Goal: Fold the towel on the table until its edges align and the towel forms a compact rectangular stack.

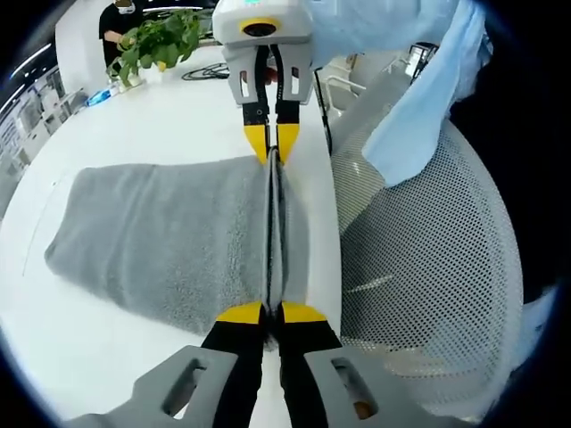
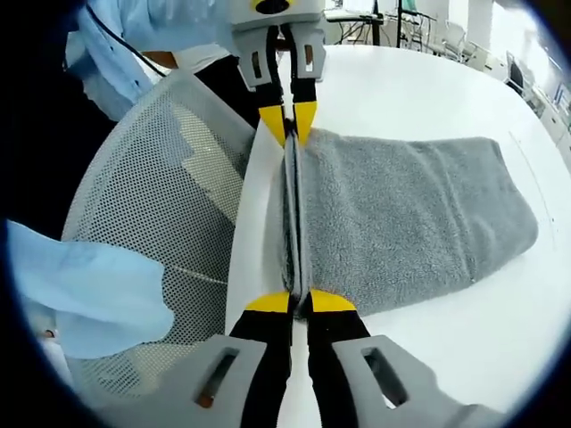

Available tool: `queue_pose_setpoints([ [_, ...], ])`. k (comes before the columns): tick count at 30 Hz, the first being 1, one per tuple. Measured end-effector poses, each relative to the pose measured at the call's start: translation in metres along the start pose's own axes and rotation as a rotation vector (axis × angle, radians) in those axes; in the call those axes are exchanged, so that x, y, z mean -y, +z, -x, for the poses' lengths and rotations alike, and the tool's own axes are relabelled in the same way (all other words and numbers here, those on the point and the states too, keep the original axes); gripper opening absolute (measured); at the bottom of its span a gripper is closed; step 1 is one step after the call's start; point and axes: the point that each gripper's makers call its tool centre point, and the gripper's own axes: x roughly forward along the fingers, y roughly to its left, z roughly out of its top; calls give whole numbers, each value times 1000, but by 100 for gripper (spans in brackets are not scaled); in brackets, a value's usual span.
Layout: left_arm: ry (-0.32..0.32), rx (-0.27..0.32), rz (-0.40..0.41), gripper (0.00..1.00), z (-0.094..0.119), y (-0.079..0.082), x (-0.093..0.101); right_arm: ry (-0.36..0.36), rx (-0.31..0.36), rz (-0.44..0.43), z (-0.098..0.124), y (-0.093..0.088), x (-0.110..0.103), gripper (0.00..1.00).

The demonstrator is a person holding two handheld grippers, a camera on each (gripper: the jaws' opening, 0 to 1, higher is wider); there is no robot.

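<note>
Left gripper jaws pinch the towel edge; right gripper likewise — opposite corners.

1. A broad white table ran through a bright, evenly lit room.
2. A white mesh-backed chair stood right against its edge.
3. At the far end sat a leafy green plant — black cables coiled beside it.
4. More chairs waited beyond — pale and blurred.
</note>
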Motion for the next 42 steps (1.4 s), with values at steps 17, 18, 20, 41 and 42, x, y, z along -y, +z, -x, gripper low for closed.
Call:
queue_pose_setpoints([
  [17,8,-22,-35,4,-15,-14,17,1,-31,27,-8,-2,-14,3],
  [18,10,-28,-41,4,-16,-14,18,2,-30,28,-8,-1,-15,3],
  [20,8,-31,-40,4,-15,-10,23,4,-33,30,-9,-1,-15,3],
  [41,40,-83,-151,5,-25,-24,20,16,-16,-13,-10,4,-14,3],
  [42,39,-83,-151,5,-25,-24,20,17,-14,-15,-10,4,-15,3],
])
